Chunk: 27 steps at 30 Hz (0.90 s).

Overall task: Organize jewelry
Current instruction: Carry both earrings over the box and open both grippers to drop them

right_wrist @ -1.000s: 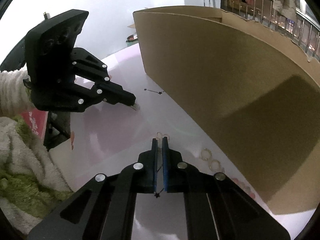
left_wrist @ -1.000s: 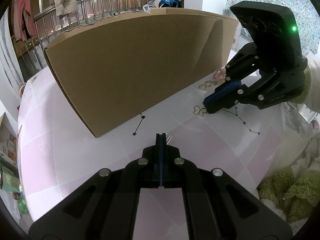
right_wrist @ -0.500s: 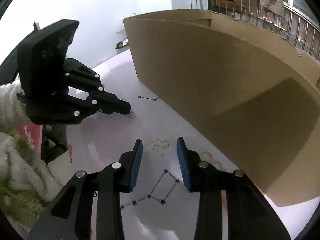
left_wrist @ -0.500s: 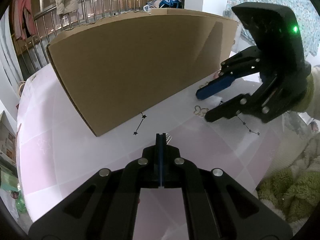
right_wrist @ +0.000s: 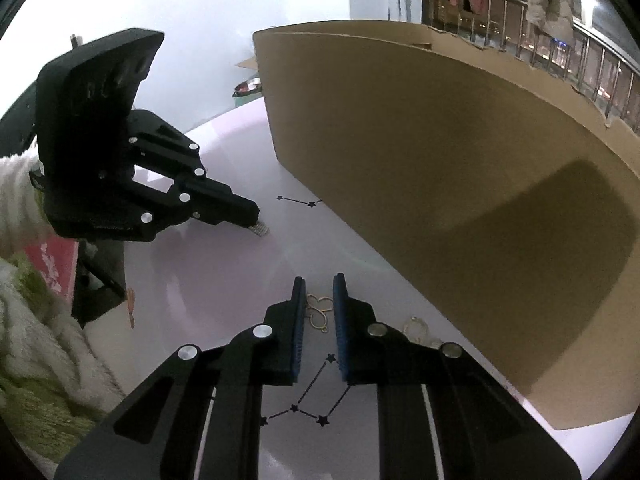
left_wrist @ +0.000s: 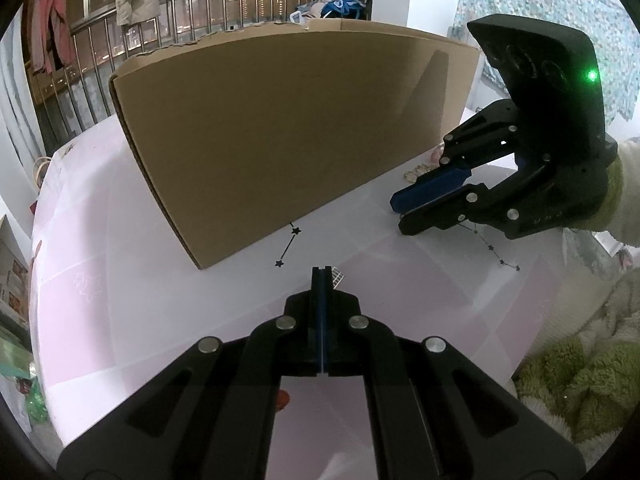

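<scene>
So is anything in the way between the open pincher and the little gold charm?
No. The gold charm lies flat on the table, right between the right gripper's open fingers, with nothing covering it.

Dim, cool indoor light, blown-out white wall, heavy fisheye edge warping.

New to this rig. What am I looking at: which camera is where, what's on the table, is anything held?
No robot here: a person carries a hand-held gripper in each hand, each with a fisheye camera looking along its fingers. The left camera shows the left hand-held gripper shut on a small silvery mesh piece, with the right one opposite. The right camera shows the right hand-held gripper open, straddling a gold openwork charm lying on the pink star-printed table. More gold rings lie beside a large cardboard box.
</scene>
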Motion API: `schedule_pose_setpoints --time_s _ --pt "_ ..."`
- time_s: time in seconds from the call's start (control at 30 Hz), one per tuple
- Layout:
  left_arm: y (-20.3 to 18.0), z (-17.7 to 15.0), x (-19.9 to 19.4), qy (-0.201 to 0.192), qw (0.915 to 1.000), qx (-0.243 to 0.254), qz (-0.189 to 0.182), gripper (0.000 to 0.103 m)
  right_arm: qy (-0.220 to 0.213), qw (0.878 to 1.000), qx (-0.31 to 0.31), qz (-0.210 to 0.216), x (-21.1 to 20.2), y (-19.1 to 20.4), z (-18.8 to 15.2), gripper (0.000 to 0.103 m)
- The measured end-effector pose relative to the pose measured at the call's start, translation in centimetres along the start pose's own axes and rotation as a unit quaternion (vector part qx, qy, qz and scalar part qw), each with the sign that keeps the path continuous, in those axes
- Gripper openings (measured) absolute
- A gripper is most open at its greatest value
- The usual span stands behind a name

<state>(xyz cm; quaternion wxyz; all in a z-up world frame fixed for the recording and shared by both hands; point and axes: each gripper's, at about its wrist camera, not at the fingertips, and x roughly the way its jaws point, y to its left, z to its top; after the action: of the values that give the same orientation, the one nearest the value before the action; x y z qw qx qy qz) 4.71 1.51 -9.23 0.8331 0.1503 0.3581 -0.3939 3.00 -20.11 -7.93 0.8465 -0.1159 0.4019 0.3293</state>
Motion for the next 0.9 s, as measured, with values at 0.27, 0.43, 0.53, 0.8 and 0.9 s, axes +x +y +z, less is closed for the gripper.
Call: schedule_pose_setpoints --time_s 0.27,0.43,0.53,0.8,0.9 --pt "0.1 -0.4 -0.2 -0.002 1.0 0.006 0.0 0.0 -0.012 1.0 0.015 -0.004 -0.7 -0.3 0.1 0.014" --pt "0.3 -0.4 -0.4 -0.006 1.0 0.001 -0.002 0.0 -0.023 0.999 0.022 -0.011 -1.6 -0.5 -0.2 0.014" --pt "0.3 -0.1 -0.8 -0.01 0.9999 -0.001 -0.001 0.0 -0.03 0.999 0.024 -0.015 -2.2 -0.5 -0.5 0.014" --pt "0.0 0.7 -2.6 -0.031 0.9995 -0.002 0.005 0.0 -0.055 0.998 0.021 -0.019 -4.4 -0.2 -0.6 0.014" --pt "-0.5 1.0 -3.4 -0.037 0.9992 0.009 0.011 0.0 -0.068 0.997 0.014 -0.018 -5.5 0.3 -0.4 0.014"
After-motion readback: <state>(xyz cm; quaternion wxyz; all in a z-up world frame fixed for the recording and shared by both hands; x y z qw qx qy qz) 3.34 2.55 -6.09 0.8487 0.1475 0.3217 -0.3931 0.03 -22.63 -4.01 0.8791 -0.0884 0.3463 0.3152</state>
